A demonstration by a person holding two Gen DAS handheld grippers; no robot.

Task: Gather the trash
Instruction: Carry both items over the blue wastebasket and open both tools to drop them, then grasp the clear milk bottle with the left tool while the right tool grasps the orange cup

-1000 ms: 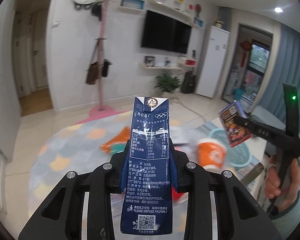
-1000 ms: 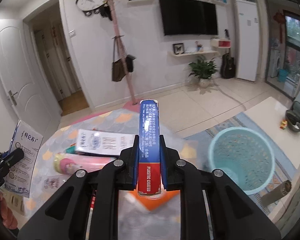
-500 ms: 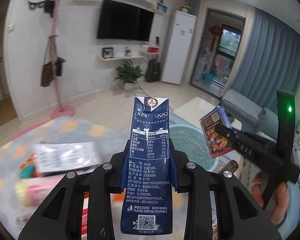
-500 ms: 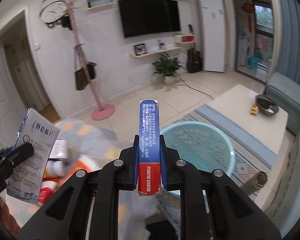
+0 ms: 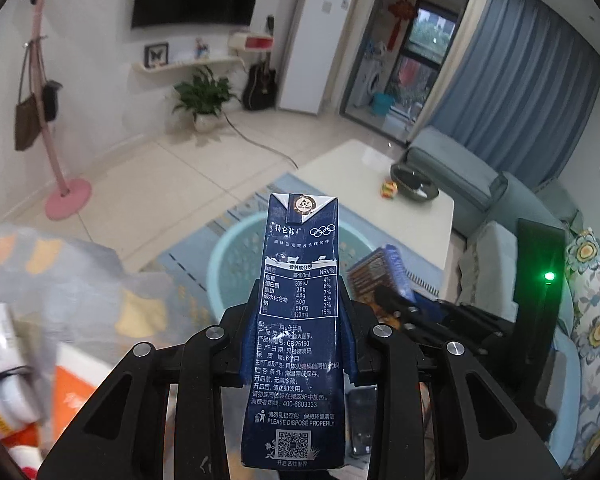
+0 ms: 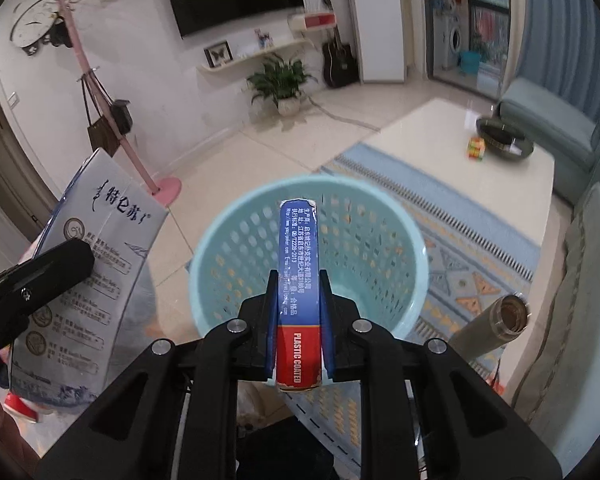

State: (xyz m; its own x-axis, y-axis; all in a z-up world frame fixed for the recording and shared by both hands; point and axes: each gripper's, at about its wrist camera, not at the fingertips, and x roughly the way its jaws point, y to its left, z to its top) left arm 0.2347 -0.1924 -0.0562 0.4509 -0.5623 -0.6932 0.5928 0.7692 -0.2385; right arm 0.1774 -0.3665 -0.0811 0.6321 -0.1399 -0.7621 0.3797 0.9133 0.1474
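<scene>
My left gripper (image 5: 300,312) is shut on a dark blue milk carton (image 5: 298,320) that stands upright between its fingers. The carton's pale side (image 6: 88,264) shows at the left of the right wrist view. My right gripper (image 6: 298,312) is shut on a thin blue and red card box (image 6: 298,280), held edge-on. A light blue perforated waste basket (image 6: 380,248) stands on the floor right below and ahead of the card box; its rim (image 5: 228,248) shows behind the milk carton. The card box (image 5: 380,276) and the right gripper's fingers sit just right of the carton.
A white coffee table (image 6: 440,136) with a dark bowl (image 6: 504,136) and a small cube stands beyond the basket. A grey-blue sofa (image 5: 460,176) runs along the right. A patterned cloth (image 5: 80,280) with several other packages lies at left. A tan tube (image 6: 496,328) lies at right.
Both grippers have swung right and down with their loads, from over the patterned cloth to over the blue basket. The basket now fills the centre of the right wrist view.
</scene>
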